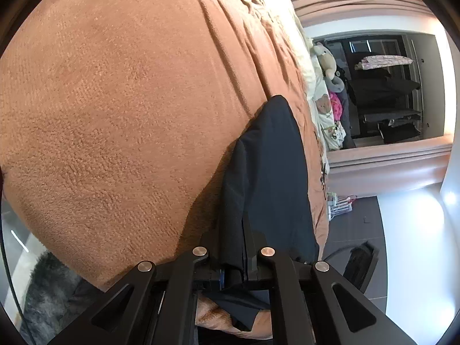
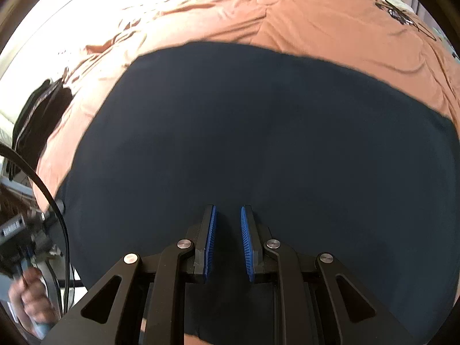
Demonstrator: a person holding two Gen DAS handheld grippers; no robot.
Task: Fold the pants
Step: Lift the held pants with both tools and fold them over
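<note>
**Left jaws clamped on pants edge; right jaws parted above the cloth**

We see the left gripper [image 1: 244,247] with its jaws clenched on a bunched edge of the dark navy pants [image 1: 270,172]. The fabric runs straight between the two fingers and hides the pads almost wholly. From that grip the cloth stretches away in a long narrow band, edge-on to the left wrist camera, with a lifted fold along its near side.

We see the right gripper [image 2: 228,244] with its jaws released: the blue ribbed pads [image 2: 211,241] stand apart with a clear gap and nothing between them. They point down onto the pants [image 2: 258,143], which lie spread wide and fairly smooth under this camera. We cannot tell whether the fingertips touch the cloth.

The pants rest on an orange-brown blanket [image 1: 129,100] covering the bed; the same blanket [image 2: 287,14] rings the garment on the far side and the left in the right wrist view, creased near the top.

At the left of the right wrist view, a hand [image 2: 31,302] holds the other device, blurred, with a black cable [image 2: 54,207] arcing past it. A black bag-like item [image 2: 40,109] lies on the blanket's left edge.

Beyond the bed in the left wrist view: stuffed toys [image 1: 327,66] and an open wardrobe [image 1: 388,92] with dark clothes.
</note>
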